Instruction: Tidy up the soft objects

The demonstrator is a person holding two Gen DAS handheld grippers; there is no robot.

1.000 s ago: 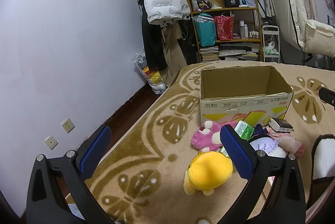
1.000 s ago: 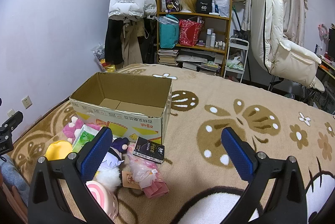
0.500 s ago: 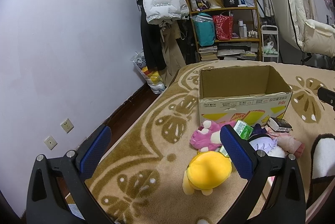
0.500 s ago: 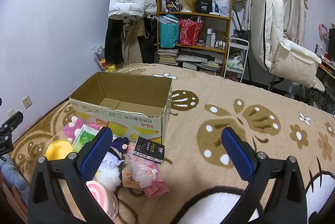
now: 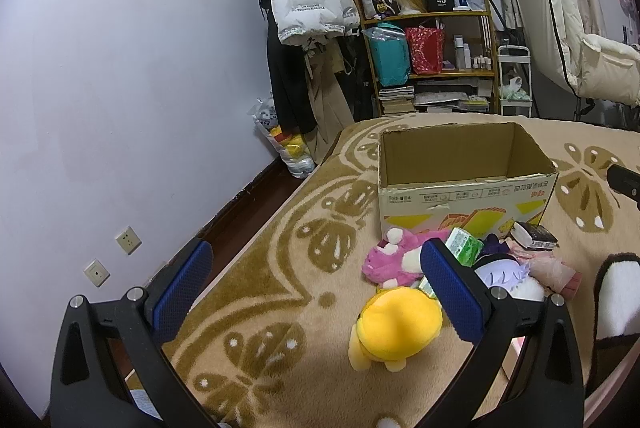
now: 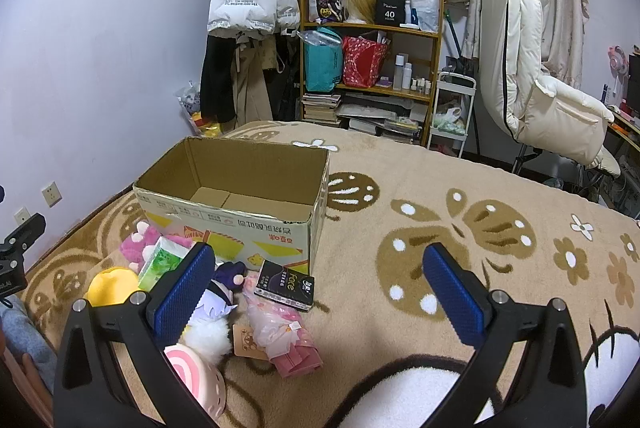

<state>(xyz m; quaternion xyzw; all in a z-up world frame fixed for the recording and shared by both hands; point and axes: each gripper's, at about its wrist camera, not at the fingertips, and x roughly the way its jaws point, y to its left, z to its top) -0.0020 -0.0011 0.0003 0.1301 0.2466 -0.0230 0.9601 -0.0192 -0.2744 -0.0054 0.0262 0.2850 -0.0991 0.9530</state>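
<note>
Left wrist view: the left tool (image 5: 316,292) hangs wide open and grips nothing above the fuzzy tan patterned blanket (image 5: 280,280). A round yellow plush toy (image 5: 396,328) lies beside a fluffy pink plush toy (image 5: 394,260), in front of the open corrugated cardboard box (image 5: 464,187). The right tool (image 6: 318,292) is likewise spread open and carries nothing, near a glossy black tissue pack (image 6: 286,284).

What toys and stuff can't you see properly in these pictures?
- Box floor, left wrist view: hidden by its front wall.
- Purple-haired doll, right wrist view: partly behind the right gripper's finger.
- Pink round plush, right wrist view: partly behind that finger's arm.
- Yellow plush, left wrist view: face turned away.
- Black pack's small print: too small.
</note>
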